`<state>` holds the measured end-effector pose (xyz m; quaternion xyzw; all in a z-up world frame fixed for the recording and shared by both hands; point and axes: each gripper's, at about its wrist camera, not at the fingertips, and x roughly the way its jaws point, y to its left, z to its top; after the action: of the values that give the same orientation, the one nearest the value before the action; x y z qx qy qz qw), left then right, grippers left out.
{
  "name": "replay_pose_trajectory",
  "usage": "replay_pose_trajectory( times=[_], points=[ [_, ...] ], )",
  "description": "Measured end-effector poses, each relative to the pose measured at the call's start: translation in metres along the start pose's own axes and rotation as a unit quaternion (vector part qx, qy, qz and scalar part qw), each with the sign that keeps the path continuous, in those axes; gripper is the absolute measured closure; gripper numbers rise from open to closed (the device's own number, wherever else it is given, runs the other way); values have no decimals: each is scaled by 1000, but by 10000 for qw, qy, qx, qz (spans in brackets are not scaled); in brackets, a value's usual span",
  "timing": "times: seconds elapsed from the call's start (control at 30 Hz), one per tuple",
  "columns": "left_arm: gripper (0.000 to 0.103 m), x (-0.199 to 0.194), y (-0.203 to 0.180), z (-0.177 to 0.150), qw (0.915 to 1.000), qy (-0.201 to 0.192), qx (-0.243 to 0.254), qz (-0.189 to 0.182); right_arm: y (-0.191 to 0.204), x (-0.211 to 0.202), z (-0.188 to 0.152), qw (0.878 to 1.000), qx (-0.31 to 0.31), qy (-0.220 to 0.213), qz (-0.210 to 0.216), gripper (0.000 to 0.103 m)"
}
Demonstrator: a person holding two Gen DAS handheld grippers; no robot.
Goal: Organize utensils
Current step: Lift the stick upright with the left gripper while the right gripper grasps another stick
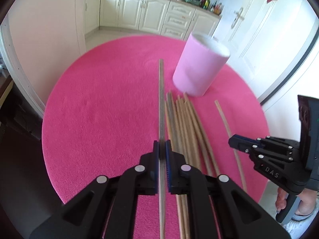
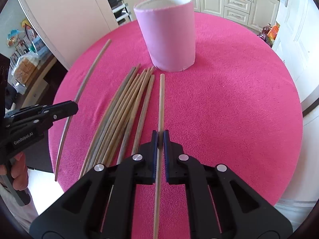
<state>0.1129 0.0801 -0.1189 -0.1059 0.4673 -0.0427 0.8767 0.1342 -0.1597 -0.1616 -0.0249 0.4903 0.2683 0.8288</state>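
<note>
With claws (image 1: pixel 161 149) clamped, chopsticks (image 1: pixel 161 99) apparently between.

A round table covered in bright pink felt-like cloth (image 2: pixel 229 103) carried the lot. An upright pink cylindrical holder with a white inner wall (image 2: pixel 169 37) stood toward the table's twelve o'clock in the right wrist view. A loose bundle of slim tan wooden chopsticks (image 2: pixel 123 107) lay fanned on the cloth just short of the holder, tips toward it. A single curved chopstick (image 2: pixel 87 77) was set apart at about ten o'clock, near the table's edge.
</note>
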Motion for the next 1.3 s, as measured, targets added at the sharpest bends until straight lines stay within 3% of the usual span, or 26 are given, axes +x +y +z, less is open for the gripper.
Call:
replay_pose_trajectory(
  times=[0.23,0.47,0.7,0.77,0.87,0.93,1.03,1.17,1.3],
  points=[
    [96,-39,-25,13,9922,-1164,242,-368,-3,-51,13,9914,29,-1180,563,97],
    [96,-66,-49,40,9671,-2457,440,-493,1,-93,36,9691,14,-2328,819,98],
    [96,-60,-76,76,9508,-2977,478,-715,-8,-113,67,9538,55,-2879,853,100],
    [96,-55,-82,86,9530,-2907,481,-703,-11,-109,76,9571,75,-2782,803,100],
    [96,-44,-74,92,9667,-2451,456,-586,-16,-96,80,9690,36,-2354,747,100],
    [96,-35,-66,92,9778,-1999,420,-464,-10,-68,82,9868,-134,-1448,706,100],
    [96,-19,-57,85,9902,-1337,373,-152,2,-31,68,9967,-487,-598,234,99],
    [96,-6,-40,68,9965,-788,207,-196,1,5,50,9989,-450,86,-73,99],
    [96,-1,-32,56,9982,-581,115,-73,-2,27,38,9979,-393,512,-82,99]
  ],
)
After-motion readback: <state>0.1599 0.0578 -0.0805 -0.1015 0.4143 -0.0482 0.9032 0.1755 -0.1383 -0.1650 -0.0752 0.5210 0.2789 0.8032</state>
